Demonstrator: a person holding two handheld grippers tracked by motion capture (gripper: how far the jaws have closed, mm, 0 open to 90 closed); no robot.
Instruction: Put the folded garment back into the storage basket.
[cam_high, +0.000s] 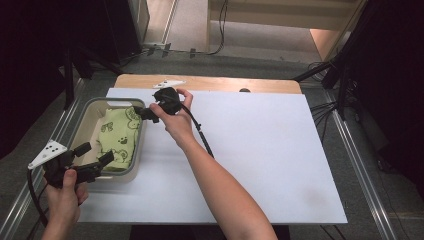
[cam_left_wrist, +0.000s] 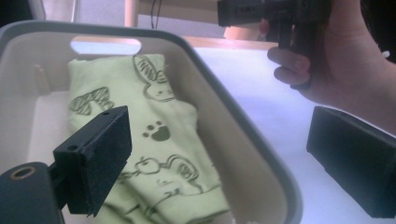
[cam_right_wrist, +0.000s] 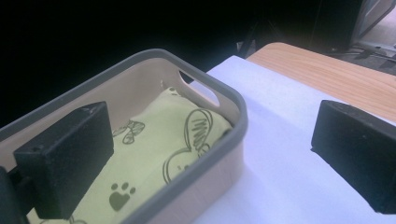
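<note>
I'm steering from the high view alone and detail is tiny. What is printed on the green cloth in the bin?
Observer: The folded light-green cloth shows dark line drawings: a rabbit, a paw print and a mushroom.
Operator: Is anything clamped in the left hand-held gripper?
Observer: No. The left hand-held gripper is open, nothing between its jaws, the cloth lying beyond them.
Operator: And the right one?
Observer: The right hand-held gripper is open too, straddling the grey rim of the beige plastic bin.
</note>
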